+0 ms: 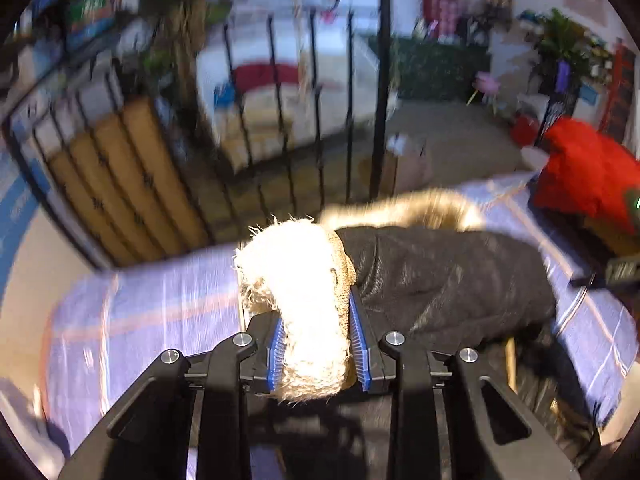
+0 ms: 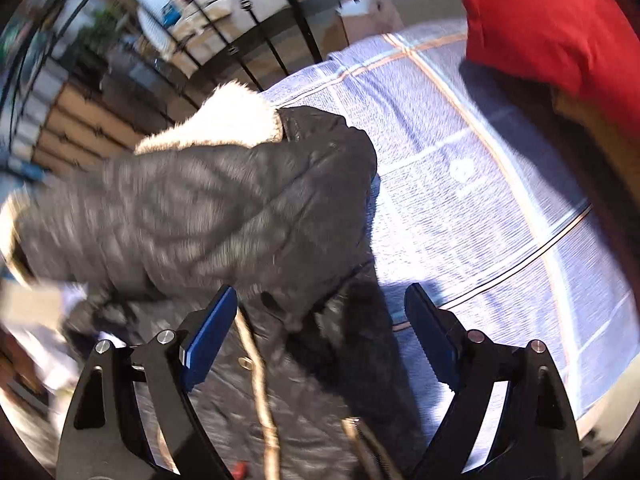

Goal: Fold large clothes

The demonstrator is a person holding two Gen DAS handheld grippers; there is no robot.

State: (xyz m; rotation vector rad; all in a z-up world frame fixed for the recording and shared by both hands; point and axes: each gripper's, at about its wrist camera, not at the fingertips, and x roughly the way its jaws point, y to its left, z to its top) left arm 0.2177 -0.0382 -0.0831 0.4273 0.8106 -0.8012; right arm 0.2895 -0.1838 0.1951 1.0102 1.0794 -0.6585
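Observation:
A black quilted coat with cream fur trim lies on a table under a blue checked cloth. My left gripper is shut on the fur trim of the hood and holds it up. In the right wrist view the coat is bunched, its fur trim at the far side. My right gripper is open just above the coat's dark lower part, holding nothing.
A red garment lies at the table's far right; it also shows in the right wrist view. A black metal railing and stacked cardboard boxes stand behind the table. The checked cloth lies bare to the right of the coat.

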